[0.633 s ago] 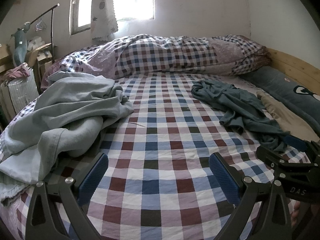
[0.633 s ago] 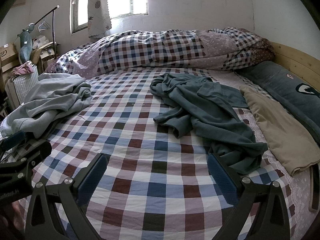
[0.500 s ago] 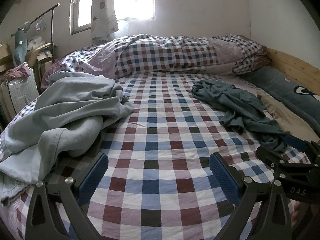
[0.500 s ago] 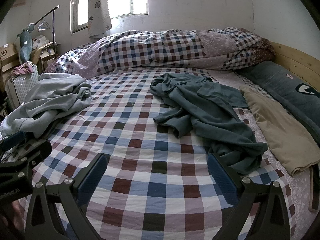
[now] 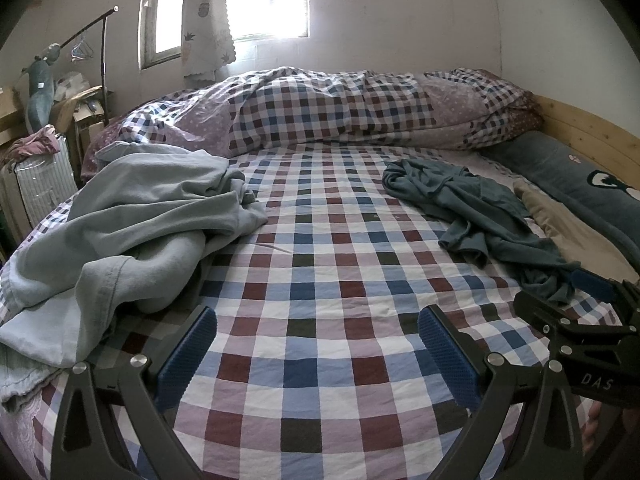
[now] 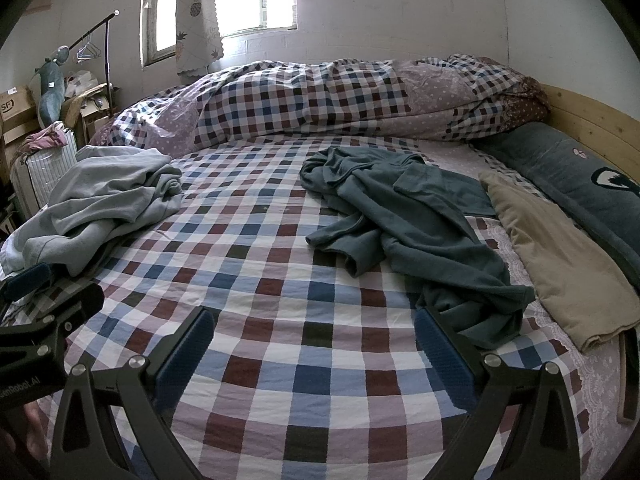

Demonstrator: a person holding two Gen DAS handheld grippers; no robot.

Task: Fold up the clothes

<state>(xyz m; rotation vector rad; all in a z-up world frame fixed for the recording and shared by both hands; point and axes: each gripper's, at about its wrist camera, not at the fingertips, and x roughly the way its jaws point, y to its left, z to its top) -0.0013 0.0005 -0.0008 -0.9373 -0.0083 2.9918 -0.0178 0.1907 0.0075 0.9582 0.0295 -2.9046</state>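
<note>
A crumpled pale grey-blue garment [image 5: 132,232] [image 6: 108,200] lies on the left of the checked bed sheet [image 5: 316,280] [image 6: 280,280]. A crumpled dark teal garment [image 5: 480,216] [image 6: 404,216] lies to the right of the middle. My left gripper [image 5: 316,340] hovers open over the sheet near the front edge, with nothing between its blue pads. The grey-blue garment reaches close to its left finger. My right gripper [image 6: 314,340] is open too, empty, with the teal garment's hem just beyond its right finger. Each gripper shows at the edge of the other's view.
A rolled checked duvet [image 5: 360,108] [image 6: 340,96] lies across the bed's far side. A tan cloth [image 6: 560,256] and a dark pillow [image 6: 580,184] lie along the wooden bed rail [image 6: 588,120] at right. A suitcase [image 5: 36,184], boxes and a clothes rack [image 5: 104,56] stand at left.
</note>
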